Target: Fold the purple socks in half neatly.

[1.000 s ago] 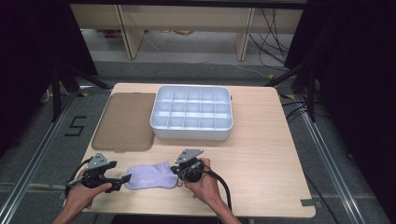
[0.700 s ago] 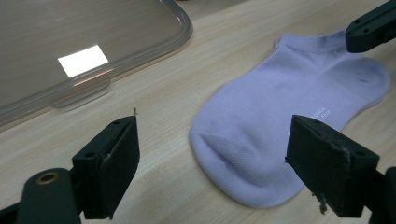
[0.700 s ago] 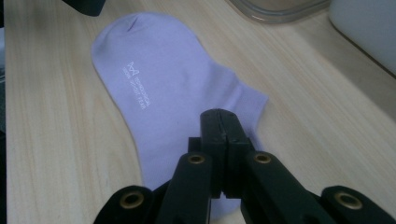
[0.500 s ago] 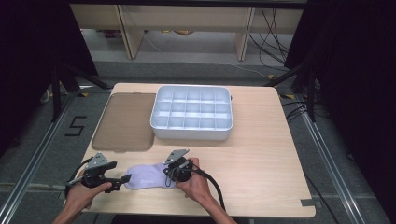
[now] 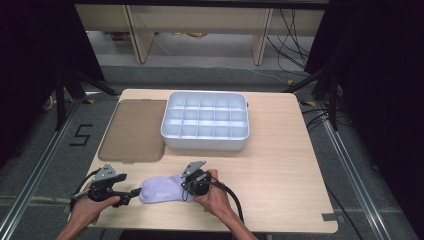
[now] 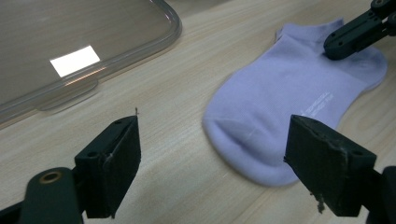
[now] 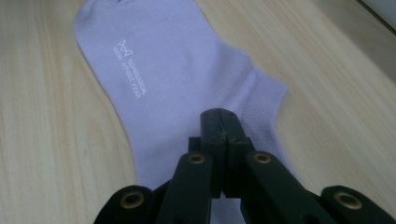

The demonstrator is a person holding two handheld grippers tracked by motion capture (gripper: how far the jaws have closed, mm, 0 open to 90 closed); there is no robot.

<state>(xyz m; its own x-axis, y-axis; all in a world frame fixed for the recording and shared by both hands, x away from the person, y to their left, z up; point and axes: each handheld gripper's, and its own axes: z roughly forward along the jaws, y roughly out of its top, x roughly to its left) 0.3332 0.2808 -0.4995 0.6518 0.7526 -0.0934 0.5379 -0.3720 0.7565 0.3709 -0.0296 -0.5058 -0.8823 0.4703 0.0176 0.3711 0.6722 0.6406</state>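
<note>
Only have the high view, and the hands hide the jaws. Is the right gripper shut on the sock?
Observer: The right gripper is shut, with its tips down on the cuff end of the sock. No fabric shows between the jaws.
Operator: Left one?
Observer: The left gripper is open wide. The toe lies just ahead of its jaws, untouched.
Operator: Sock flat?
Observer: Yes, flat on the table, small white print facing up.
</note>
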